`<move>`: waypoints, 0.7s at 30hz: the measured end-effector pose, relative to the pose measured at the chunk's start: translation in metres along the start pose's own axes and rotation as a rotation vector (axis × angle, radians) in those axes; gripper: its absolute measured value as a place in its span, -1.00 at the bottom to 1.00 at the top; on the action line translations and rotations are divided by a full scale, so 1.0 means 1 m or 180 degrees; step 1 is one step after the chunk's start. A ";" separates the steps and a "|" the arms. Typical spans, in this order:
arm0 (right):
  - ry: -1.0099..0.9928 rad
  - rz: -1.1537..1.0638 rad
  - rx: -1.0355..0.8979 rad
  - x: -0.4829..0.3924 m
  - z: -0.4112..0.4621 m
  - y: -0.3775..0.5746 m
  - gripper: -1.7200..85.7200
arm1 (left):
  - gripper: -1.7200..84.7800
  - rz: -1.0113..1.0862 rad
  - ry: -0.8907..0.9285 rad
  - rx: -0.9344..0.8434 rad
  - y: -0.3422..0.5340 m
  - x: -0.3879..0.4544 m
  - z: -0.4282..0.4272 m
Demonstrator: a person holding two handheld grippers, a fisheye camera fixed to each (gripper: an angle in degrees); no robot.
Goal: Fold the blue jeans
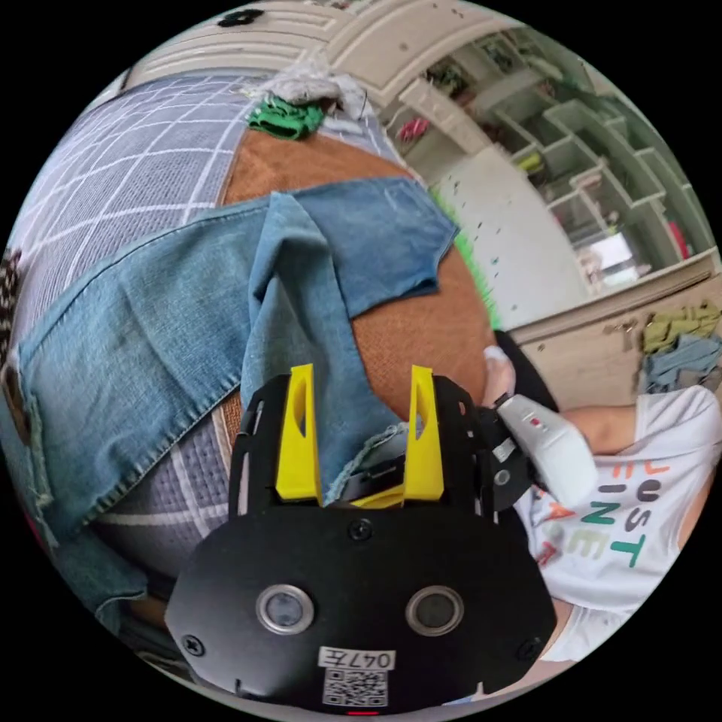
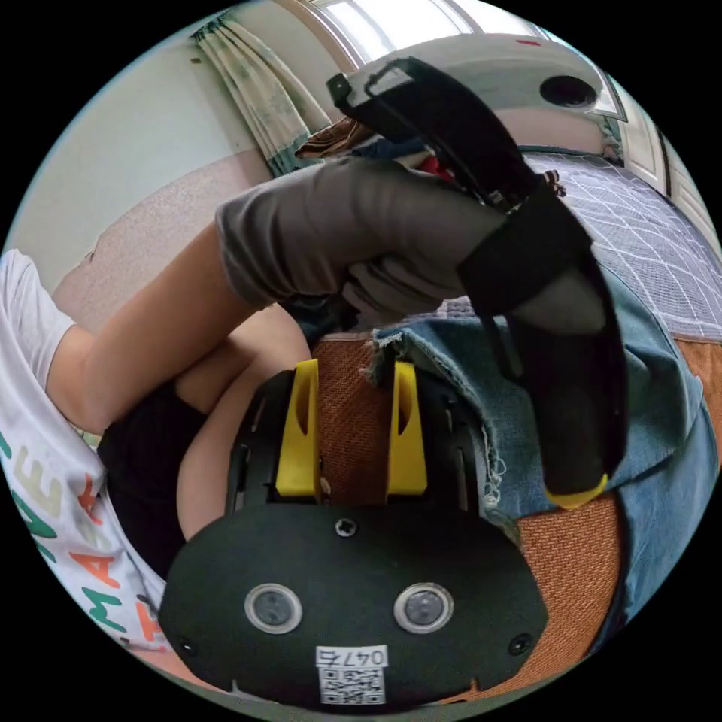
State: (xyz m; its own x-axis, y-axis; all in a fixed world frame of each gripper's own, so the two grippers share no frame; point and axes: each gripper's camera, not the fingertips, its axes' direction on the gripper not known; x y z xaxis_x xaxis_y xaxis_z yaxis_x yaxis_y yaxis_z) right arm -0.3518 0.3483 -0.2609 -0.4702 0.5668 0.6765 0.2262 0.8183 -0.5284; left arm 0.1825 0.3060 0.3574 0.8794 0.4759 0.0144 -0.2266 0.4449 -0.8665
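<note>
my left gripper (image 1: 362, 421) has its 2 jaws spread around the blue jeans (image 1: 188, 316) frayed hem; my right gripper (image 2: 352, 421) gapes empty. i reckon the hem could slip free.

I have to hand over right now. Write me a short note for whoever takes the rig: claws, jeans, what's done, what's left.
Left claw: open, with the frayed hem of one jeans leg lying between its jaws, not clamped.
Right claw: open, nothing held, hovering over the orange mat beside the frayed hem.
Blue jeans: spread across the orange mat and the checked sheet, one leg doubled back over the other, not neat.
Done: jeans laid out, first leg partly brought over.
Left: grip the hem, line the legs up, then fold lengthwise into a compact stack.
</note>
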 end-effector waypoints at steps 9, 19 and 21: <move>0.0620 0.1264 0.0428 0.062 -0.090 0.112 -0.85 | -0.61 -0.0225 0.0580 0.0949 0.026 -0.020 -0.086; -0.0176 0.2601 0.0566 0.179 -0.049 0.143 -0.97 | -0.56 0.0119 0.0475 0.0347 0.020 0.023 -0.091; -0.0309 0.2570 0.0770 0.179 -0.053 0.144 -0.98 | -0.54 0.0262 0.0313 0.0235 0.018 0.042 -0.095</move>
State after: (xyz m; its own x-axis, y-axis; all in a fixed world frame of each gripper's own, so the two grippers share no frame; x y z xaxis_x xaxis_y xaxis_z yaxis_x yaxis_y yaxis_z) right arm -0.3578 0.5725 -0.1888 -0.3165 0.9486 0.0035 0.3403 0.1170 -0.9330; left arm 0.2555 0.2618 0.2944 0.8925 0.4381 -0.1074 -0.3267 0.4637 -0.8236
